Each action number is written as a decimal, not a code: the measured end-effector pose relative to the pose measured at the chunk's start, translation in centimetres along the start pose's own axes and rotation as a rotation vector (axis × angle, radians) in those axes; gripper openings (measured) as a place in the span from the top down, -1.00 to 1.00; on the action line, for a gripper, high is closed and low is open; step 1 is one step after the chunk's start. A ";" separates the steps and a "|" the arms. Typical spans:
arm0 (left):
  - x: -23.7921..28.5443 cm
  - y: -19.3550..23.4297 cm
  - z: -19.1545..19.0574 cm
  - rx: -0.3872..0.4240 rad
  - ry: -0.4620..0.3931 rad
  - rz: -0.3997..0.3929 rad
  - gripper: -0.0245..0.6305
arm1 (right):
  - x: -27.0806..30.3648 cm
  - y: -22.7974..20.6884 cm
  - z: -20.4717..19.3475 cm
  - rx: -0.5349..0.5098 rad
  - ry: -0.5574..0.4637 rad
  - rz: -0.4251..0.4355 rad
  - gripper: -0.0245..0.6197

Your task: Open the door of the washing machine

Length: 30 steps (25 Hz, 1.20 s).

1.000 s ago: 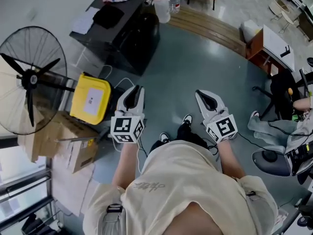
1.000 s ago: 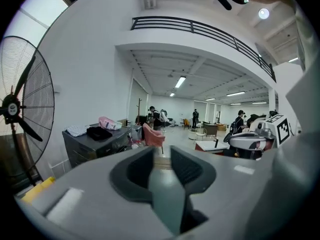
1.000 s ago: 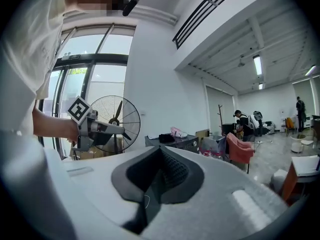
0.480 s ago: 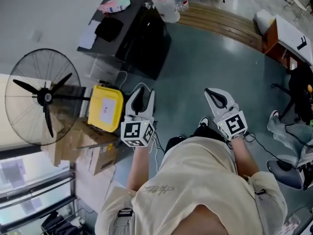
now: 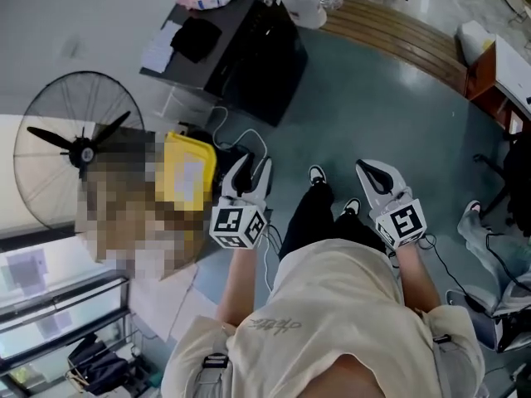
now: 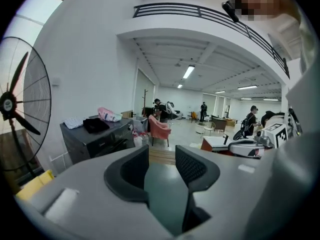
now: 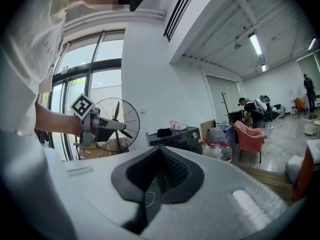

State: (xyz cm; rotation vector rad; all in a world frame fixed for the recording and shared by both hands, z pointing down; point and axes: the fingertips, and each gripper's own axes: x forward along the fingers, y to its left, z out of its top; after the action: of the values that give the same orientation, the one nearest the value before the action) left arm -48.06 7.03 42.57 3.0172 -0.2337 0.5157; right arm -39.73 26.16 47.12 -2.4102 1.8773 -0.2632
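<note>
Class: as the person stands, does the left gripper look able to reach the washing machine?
Probably not yet: the left gripper hangs well short of the washing machine, with mostly bare floor between.

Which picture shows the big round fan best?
Head view: the fan shows large, nearly whole. The left gripper view cuts it at the edge; the right gripper view shows it small, partly hidden.

The floor (image 5: 373, 114) looks smooth and glossy, the washing machine (image 5: 265, 65) dark and faintly shiny, the fan (image 5: 66, 123) thin metal wire, the bench (image 5: 398, 31) slatted wood.
</note>
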 end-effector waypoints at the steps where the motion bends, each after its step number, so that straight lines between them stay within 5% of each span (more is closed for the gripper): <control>1: 0.7 0.2 -0.1 -0.010 0.001 0.000 0.36 | 0.1 -0.3 -0.1 -0.002 0.008 0.003 0.92; 14: 11.4 3.1 2.9 0.029 -0.004 -0.057 0.38 | 4.7 -8.4 2.0 0.002 0.031 -0.086 0.92; 30: 20.9 15.3 4.0 -0.024 0.054 -0.003 0.38 | 20.2 -13.5 7.0 -0.044 0.116 0.000 0.92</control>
State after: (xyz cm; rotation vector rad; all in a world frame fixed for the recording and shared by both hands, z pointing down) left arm -29.71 -11.27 46.48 2.9751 -0.2304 0.5889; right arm -20.84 9.69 44.26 -2.4735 1.9497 -0.3729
